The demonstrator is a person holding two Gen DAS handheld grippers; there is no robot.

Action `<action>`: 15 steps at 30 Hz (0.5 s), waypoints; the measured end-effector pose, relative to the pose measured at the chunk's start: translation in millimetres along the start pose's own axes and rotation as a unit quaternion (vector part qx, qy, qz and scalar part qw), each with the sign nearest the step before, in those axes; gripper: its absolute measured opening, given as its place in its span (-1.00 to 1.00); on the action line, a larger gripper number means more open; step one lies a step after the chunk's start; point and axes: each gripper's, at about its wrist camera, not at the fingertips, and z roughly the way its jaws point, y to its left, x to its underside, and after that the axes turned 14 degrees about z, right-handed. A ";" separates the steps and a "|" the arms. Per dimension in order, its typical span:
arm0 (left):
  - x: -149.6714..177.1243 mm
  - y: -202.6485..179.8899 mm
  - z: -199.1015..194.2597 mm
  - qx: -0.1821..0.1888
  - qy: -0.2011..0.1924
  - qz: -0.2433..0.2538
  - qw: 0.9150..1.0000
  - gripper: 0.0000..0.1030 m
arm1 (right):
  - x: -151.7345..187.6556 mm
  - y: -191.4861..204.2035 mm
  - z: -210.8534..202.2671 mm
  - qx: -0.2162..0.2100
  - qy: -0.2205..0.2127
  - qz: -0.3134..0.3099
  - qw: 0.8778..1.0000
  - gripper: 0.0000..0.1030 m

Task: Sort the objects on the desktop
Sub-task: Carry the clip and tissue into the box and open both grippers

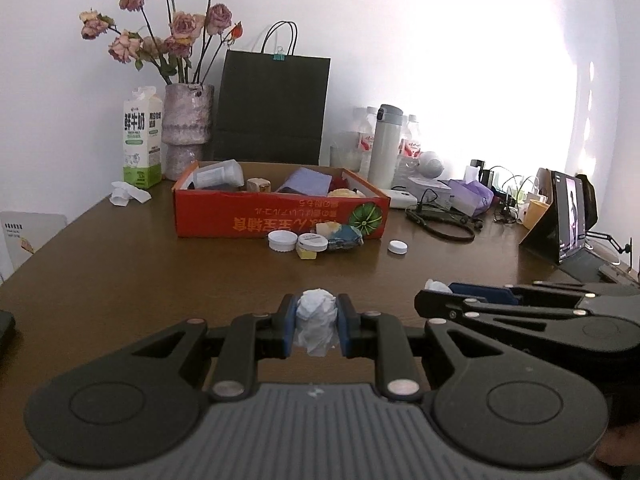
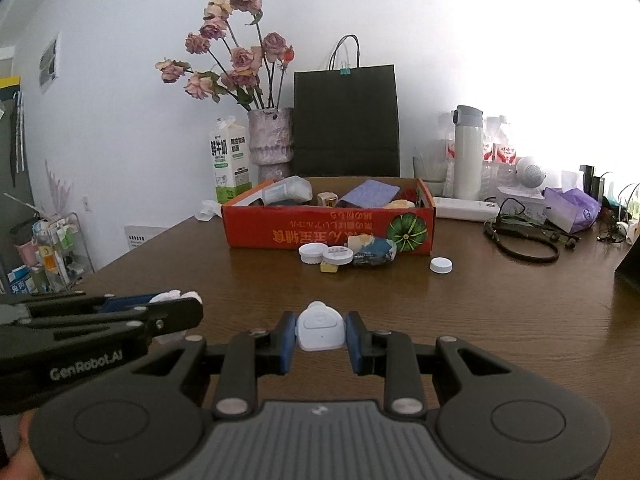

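White tissue wad point(image 1: 316, 314) pinched between left tongs point(image 1: 317, 322) (above table point(image 1: 160, 280)).

1 box point(image 1: 280, 216), 3 white caps point(image 1: 283, 240), 1 bag point(image 1: 272, 108).

You had bare table point(image 1: 120, 280) ahead of both tongs up to the red box point(image 1: 280, 216) at twelve o'clock. Two white lids point(image 1: 283, 240), a crumpled wrapper point(image 1: 344, 237) and a lone cap point(image 1: 397, 247) lay just before it. Cables point(image 2: 520, 240) and bottles point(image 2: 496, 152) crowded two o'clock; the vase point(image 1: 188, 128) and carton point(image 1: 142, 140) stood at eleven.
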 end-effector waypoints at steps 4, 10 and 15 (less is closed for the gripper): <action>-15.4 13.2 20.6 0.002 -0.005 -0.001 1.000 -0.58 | -12.5 -1.7 14.0 -0.008 0.000 -0.004 1.000 -0.51; -67.7 52.3 82.0 0.017 -0.013 0.007 1.000 -0.58 | -67.8 -11.2 57.1 -0.047 0.003 0.012 0.999 -0.51; -124.1 100.0 169.1 0.042 0.021 -0.026 0.999 -0.58 | -138.3 -16.3 130.7 -0.061 0.016 0.006 0.998 -0.51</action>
